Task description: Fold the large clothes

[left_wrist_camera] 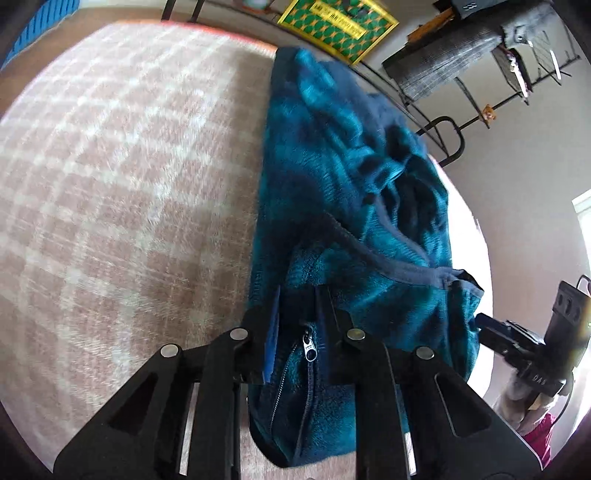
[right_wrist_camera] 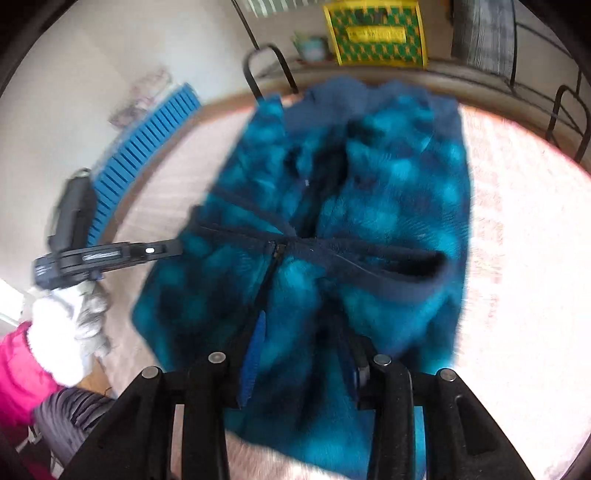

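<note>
A teal and navy checked fleece jacket [left_wrist_camera: 343, 177] lies bunched on a pink and white checked blanket [left_wrist_camera: 110, 184]. My left gripper [left_wrist_camera: 295, 332] is shut on the jacket's edge by the zipper pull [left_wrist_camera: 309, 349]. My right gripper [right_wrist_camera: 299, 354] is shut on a thick fold of the jacket [right_wrist_camera: 369, 206] near its navy hem band [right_wrist_camera: 369, 266]. The left gripper also shows in the right wrist view [right_wrist_camera: 173, 247], touching the jacket's left side. The right gripper shows in the left wrist view [left_wrist_camera: 487, 325] at the jacket's right edge.
A yellow and green crate [left_wrist_camera: 336, 26] and black metal frames [left_wrist_camera: 443, 125] stand beyond the blanket. A blue slatted crate [right_wrist_camera: 144, 155] lies to the left. A white-gloved hand [right_wrist_camera: 70, 325] with a pink sleeve holds the left gripper.
</note>
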`<move>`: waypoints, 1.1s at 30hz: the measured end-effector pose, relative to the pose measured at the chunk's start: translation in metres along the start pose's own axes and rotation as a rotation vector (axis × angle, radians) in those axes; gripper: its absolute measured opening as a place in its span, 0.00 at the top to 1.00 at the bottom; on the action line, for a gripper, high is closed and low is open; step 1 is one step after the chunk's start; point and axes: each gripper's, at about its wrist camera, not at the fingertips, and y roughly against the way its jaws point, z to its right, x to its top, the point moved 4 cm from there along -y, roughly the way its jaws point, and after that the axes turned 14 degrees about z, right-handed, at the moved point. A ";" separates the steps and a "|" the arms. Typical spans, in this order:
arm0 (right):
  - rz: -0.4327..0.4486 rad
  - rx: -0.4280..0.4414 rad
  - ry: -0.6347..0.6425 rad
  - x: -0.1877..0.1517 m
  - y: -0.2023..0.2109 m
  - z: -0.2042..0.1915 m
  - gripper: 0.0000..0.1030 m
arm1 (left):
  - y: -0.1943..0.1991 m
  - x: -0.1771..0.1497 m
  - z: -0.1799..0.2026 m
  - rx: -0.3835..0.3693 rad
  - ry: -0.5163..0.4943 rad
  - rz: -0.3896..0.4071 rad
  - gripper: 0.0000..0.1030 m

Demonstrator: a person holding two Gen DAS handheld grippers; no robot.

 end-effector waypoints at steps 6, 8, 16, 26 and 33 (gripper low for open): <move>0.044 -0.130 -0.094 -0.005 0.031 0.066 0.52 | 0.020 0.011 0.024 -0.033 -0.090 0.062 0.82; 0.056 -0.117 -0.116 -0.001 0.024 0.075 0.44 | 0.014 0.012 0.031 -0.054 -0.097 0.040 0.80; 0.013 -0.092 -0.025 0.011 -0.022 0.057 0.81 | -0.017 0.005 0.051 -0.112 -0.142 -0.034 0.80; -0.058 -0.289 0.064 0.015 -0.026 0.046 0.82 | -0.030 0.005 0.046 0.023 -0.242 -0.027 0.88; 0.006 -0.452 0.173 0.033 0.026 0.025 0.69 | 0.038 0.032 0.071 0.060 -0.359 0.148 0.63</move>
